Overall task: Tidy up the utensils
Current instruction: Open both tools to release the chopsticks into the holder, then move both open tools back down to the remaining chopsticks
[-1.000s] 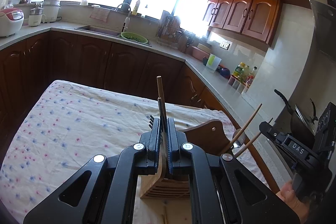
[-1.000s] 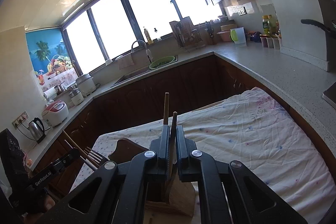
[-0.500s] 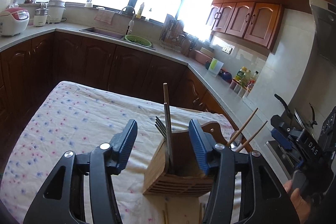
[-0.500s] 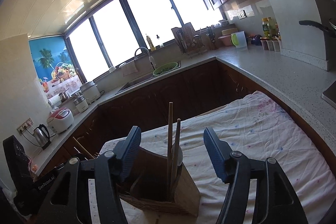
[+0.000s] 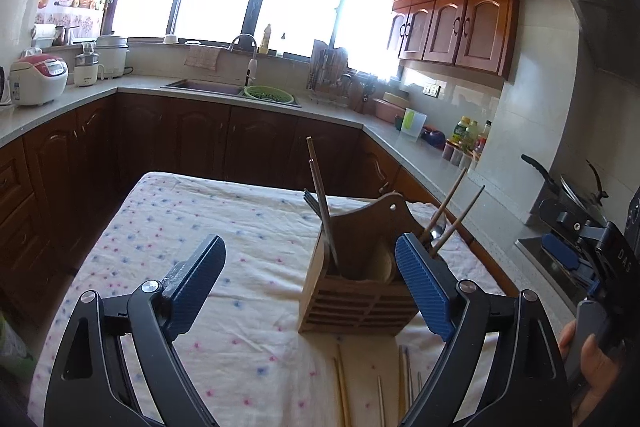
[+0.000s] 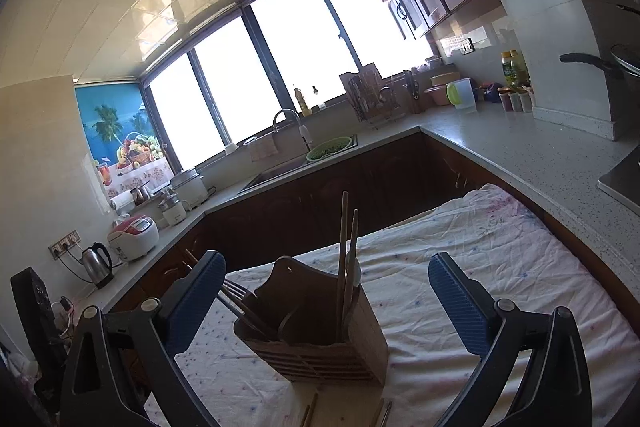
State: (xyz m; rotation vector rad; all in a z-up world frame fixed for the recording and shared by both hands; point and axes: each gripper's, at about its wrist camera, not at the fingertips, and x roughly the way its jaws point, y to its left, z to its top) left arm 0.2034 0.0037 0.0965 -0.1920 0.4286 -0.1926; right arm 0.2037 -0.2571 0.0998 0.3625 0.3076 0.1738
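A wooden utensil holder (image 5: 360,287) (image 6: 320,343) stands on the flowered cloth. A pair of chopsticks (image 5: 320,203) and forks (image 5: 310,199) stick up from its left side in the left wrist view. Two more chopsticks (image 5: 452,215) and a spoon (image 5: 438,229) lean out on its right. My left gripper (image 5: 310,267) hangs just short of the holder, its jaws opening, with nothing between the pads. My right gripper (image 6: 326,301) faces the holder from the other side. Its jaws are also opening and empty, with chopsticks (image 6: 346,247) and a fork (image 6: 236,291) upright ahead.
Loose chopsticks (image 5: 342,387) lie on the cloth-covered table (image 5: 180,227) in front of the holder. A person's hand (image 5: 588,359) holds the right gripper (image 5: 568,251) at the table's right edge. Counters, a sink (image 5: 208,85) and dark cabinets ring the table.
Both grippers were shut on upright chopsticks over the holder. Both have let go and drawn back with jaws spreading. The chopsticks now stand in the holder.
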